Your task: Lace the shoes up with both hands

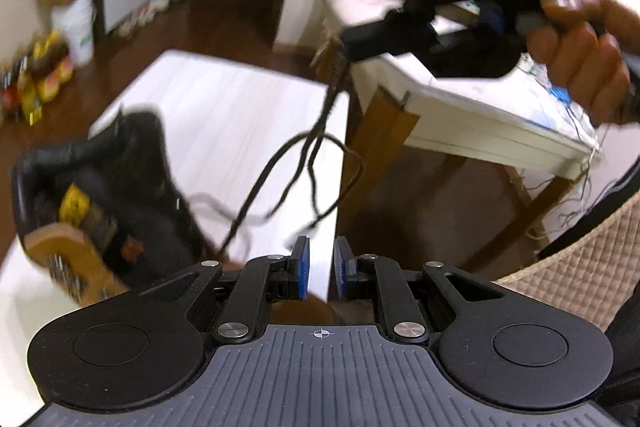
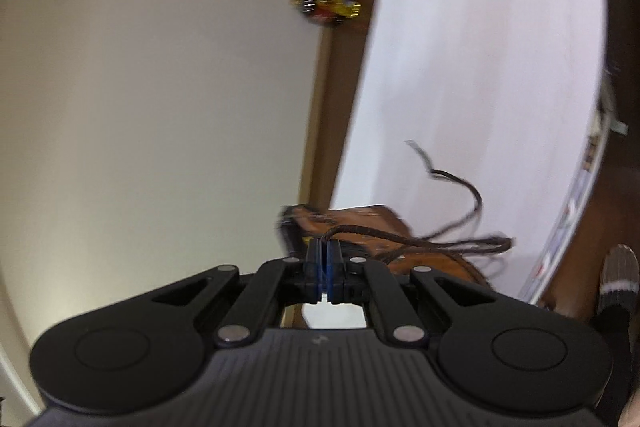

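A black and tan boot [image 1: 100, 195] lies on its side at the left of the white table [image 1: 224, 99]. Its dark brown laces [image 1: 316, 147] rise in loose strands up to my right gripper [image 1: 352, 41], held high by a hand [image 1: 576, 59]. In the right wrist view the right gripper [image 2: 325, 251] is shut on the lace [image 2: 460, 187], with the boot [image 2: 360, 223] just below and the lace's tip curling over the table [image 2: 480, 67]. My left gripper [image 1: 320, 263] stands open near the table's edge, right of the boot, with nothing between its fingers.
A second white table [image 1: 480, 107] with papers stands to the right, a dark floor gap between. A quilted beige seat [image 1: 580, 259] is at the lower right. Snack packets [image 1: 40, 75] and a box sit on the wooden floor. A socked foot [image 2: 618, 275] shows.
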Available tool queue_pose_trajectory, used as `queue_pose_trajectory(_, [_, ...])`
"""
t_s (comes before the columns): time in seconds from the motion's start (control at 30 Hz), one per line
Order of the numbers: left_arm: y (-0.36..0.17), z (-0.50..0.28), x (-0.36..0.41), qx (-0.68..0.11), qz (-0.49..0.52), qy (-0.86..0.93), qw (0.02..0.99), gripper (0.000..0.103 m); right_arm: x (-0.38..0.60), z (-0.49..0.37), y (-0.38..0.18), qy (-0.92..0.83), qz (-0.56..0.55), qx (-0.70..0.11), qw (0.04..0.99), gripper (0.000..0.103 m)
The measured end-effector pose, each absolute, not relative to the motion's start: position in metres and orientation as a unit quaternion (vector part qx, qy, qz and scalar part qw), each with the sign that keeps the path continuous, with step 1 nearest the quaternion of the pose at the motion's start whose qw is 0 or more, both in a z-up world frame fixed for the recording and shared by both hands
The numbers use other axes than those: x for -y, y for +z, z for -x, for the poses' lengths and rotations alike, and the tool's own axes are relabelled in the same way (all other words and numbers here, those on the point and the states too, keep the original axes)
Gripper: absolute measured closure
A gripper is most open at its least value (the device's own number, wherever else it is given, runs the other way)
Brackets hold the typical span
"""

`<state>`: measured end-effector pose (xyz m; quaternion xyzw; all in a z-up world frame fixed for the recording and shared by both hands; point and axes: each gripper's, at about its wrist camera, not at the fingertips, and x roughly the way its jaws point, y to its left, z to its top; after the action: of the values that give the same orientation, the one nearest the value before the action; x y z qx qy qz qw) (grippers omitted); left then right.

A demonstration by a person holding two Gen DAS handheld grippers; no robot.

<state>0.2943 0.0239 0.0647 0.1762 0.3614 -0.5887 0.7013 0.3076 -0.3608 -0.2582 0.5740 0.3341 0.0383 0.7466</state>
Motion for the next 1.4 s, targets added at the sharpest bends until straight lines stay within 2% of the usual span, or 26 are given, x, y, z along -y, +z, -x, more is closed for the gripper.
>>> queue_pose_trajectory(0.17, [0.076, -0.290, -0.021, -0.330, -0.179, -0.580, 0.723, 0.088, 0.357, -0.313, -0.232, 0.062, -0.556, -0.328, 0.762, 0.100])
queue_pose_trajectory(0.33, [0.080, -0.288, -0.014, -0.311, -0.184, -0.572, 0.737, 0.088, 0.355, -0.312, -0.233, 0.066, -0.556, -0.334, 0.758, 0.100])
queue_pose_trajectory(0.5, [0.075, -0.294, -0.008, -0.338, -0.156, -0.569, 0.733, 0.088, 0.354, -0.311, -0.238, 0.064, -0.566, -0.336, 0.750, 0.100])
queue_pose_trajectory(0.77, [0.057, -0.282, 0.008, -0.316, -0.224, -0.571, 0.724, 0.088, 0.355, -0.304, -0.236, 0.071, -0.576, -0.336, 0.742, 0.100])
queue_pose_trajectory(0.97, [0.048, -0.284, 0.020, -0.322, -0.228, -0.577, 0.715, 0.090, 0.354, -0.305, -0.231, 0.090, -0.576, -0.335, 0.740, 0.100])
queue_pose_trajectory(1.03, [0.048, -0.290, 0.021, -0.356, -0.206, -0.578, 0.705, 0.100, 0.355, -0.305, -0.230, 0.092, -0.577, -0.332, 0.740, 0.100])
queue_pose_trajectory(1.13, [0.051, -0.295, 0.018, -0.391, -0.173, -0.580, 0.694, 0.100, 0.363, -0.306, -0.232, 0.079, -0.574, -0.326, 0.747, 0.098])
queue_pose_trajectory(1.23, [0.066, -0.307, 0.002, -0.432, -0.083, -0.575, 0.690, 0.101, 0.375, -0.310, -0.241, 0.022, -0.542, -0.327, 0.774, 0.086])
queue_pose_trajectory(1.33, [0.086, -0.327, -0.026, -0.474, 0.045, -0.548, 0.687, 0.101, 0.381, -0.309, -0.254, -0.022, -0.506, -0.346, 0.790, 0.086])
queue_pose_trajectory(1.4, [0.089, -0.330, -0.035, -0.482, 0.063, -0.538, 0.688, 0.101, 0.382, -0.304, -0.265, -0.037, -0.502, -0.360, 0.786, 0.086])
